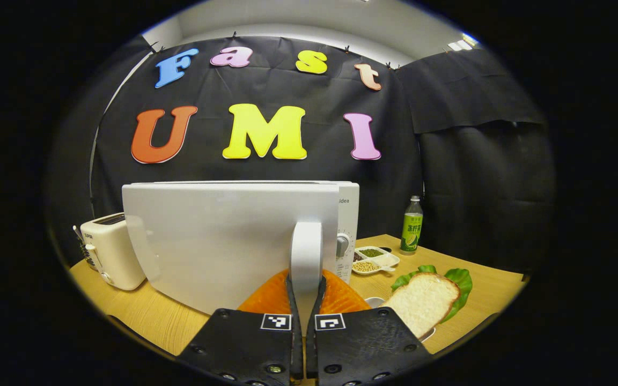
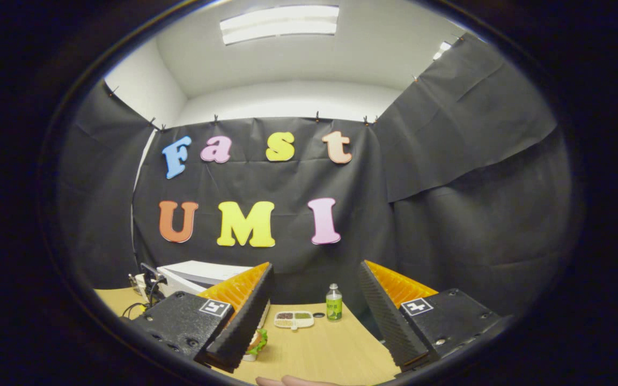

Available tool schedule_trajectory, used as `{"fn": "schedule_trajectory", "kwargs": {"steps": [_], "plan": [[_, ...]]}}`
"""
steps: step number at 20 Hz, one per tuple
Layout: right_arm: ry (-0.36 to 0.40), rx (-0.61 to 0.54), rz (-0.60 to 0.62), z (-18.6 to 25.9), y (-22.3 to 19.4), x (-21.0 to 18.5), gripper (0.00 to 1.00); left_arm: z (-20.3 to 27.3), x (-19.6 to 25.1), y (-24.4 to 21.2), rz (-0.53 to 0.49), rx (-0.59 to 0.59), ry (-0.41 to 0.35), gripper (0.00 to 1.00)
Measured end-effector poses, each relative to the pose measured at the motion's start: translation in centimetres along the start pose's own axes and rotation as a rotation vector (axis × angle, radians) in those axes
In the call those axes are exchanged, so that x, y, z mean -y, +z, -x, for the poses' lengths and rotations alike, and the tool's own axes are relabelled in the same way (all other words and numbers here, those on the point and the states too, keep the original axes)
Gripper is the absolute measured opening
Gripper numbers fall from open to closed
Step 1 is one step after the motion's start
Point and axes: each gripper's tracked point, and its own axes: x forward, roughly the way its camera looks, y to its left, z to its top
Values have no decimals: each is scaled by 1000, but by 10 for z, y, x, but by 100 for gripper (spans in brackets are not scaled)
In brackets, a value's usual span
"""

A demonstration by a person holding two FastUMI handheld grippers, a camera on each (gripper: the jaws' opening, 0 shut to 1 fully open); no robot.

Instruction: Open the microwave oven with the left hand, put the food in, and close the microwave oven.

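Left gripper (image 1: 304, 284) clamped on microwave (image 1: 234, 236) door handle (image 1: 306, 252), microwave at surface (image 1: 148, 316) rear-left. Bread slice (image 1: 421, 300) on lettuce (image 1: 462, 279) near front edge. Right gripper (image 2: 314, 316) fingers apart, holding nothing.

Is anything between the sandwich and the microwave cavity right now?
Yes. The microwave door faces the camera, covering the front, with the left claw shut on its handle. The sandwich sits on the table to the right, with the right claw open.

Microwave (image 1: 347, 214) shows "idea" (brand partly hidden); bottle label unreadable.
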Motion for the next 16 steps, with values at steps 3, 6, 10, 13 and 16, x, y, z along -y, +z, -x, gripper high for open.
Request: {"fn": "schedule_trajectory", "kwargs": {"steps": [3,6,10,13,16], "plan": [[19,-7,-2,6,3,-16,92,32,-9,-2,-4,-4,-12,2],[43,-13,-5,11,7,-34,92,67,-28,-7,-2,-11,6,2],[80,-10,1,14,9,-58,100,111,-59,-9,-8,-4,49,2],[106,-12,3,14,6,-77,92,139,-85,-13,-18,-6,63,1],[137,-23,2,12,0,-97,92,165,-115,-13,-27,12,97,1]]}}
